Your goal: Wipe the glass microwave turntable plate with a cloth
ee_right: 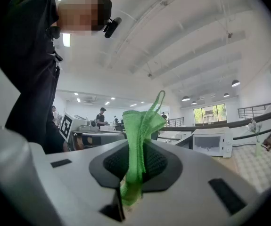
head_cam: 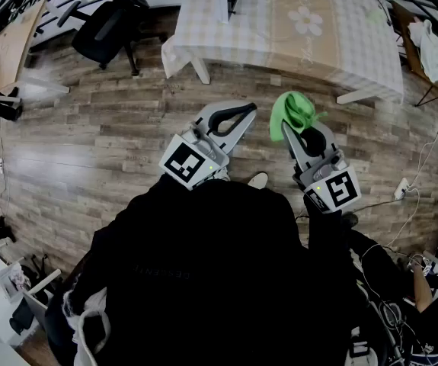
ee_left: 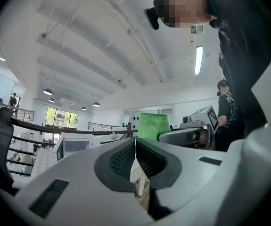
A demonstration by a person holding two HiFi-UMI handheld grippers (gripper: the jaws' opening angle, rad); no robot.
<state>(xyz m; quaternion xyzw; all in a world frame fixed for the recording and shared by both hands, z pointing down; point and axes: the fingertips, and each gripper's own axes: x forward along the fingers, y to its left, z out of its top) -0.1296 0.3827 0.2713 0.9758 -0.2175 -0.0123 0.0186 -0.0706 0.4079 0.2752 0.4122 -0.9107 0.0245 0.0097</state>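
Cloth (head_cam: 293, 115): green, pinched in the right gripper (head_cam: 301, 132), just right of frame centre in the head view. The right gripper view shows both pads clamped on a bunched fold of it. The rest stands up above the tips, with a thin loop at the top.

Left gripper (head_cam: 249, 111): jaws closed pad to pad, nothing between them. It sits just left of the right one, well apart from it, and the two are roughly level.

Both grippers hang over the wood plank floor (head_cam: 89, 143), tips aimed at the table (head_cam: 279, 29) across the top of the frame. A strip of bare floor lies between the tips and the table's near edge. That edge runs at a slant from upper centre-left down to the right, and the checked tablecloth overhangs it.

White microwave (ee_right: 210, 142): on the table, right of centre in the right gripper view.

Open room: the left half of the floor is wide and bare. An office chair (head_cam: 108, 21) stands upper left, clear of the grippers. The right edge is tighter, with cables (head_cam: 420, 181) trailing on the floor and the table's right-hand leg sticking out.

Person's dark top (head_cam: 203, 265) fills bottom centre.
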